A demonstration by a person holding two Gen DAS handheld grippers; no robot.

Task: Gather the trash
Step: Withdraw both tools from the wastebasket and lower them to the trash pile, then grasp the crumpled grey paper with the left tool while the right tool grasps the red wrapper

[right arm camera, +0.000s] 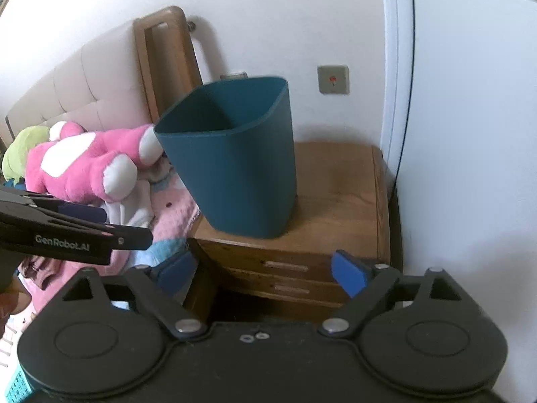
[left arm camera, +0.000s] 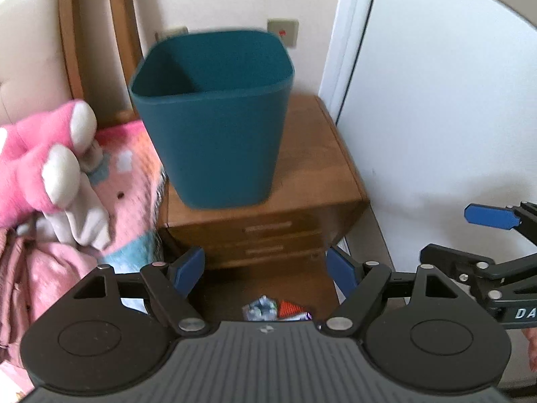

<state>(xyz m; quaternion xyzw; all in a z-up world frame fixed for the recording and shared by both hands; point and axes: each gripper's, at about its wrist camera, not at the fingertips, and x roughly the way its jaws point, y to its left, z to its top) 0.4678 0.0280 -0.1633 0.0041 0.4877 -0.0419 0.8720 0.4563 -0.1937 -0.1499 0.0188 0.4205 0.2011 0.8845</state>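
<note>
A dark teal bin [left arm camera: 214,114] stands upright and open on a wooden nightstand [left arm camera: 315,168]; it also shows in the right wrist view [right arm camera: 235,158]. Crumpled trash wrappers [left arm camera: 277,309] lie on the floor in front of the nightstand, low between my left fingers. My left gripper [left arm camera: 266,270] is open and empty, short of the nightstand. My right gripper [right arm camera: 261,273] is open and empty, facing the nightstand drawers [right arm camera: 285,275]. Each gripper shows at the edge of the other's view.
A bed at the left carries a pink plush toy [right arm camera: 84,164] and pink blankets [left arm camera: 127,181]. A wooden headboard post [right arm camera: 167,63] stands behind the bin. A white door [left arm camera: 446,100] is at the right. A wall switch [right arm camera: 333,79] is on the wall.
</note>
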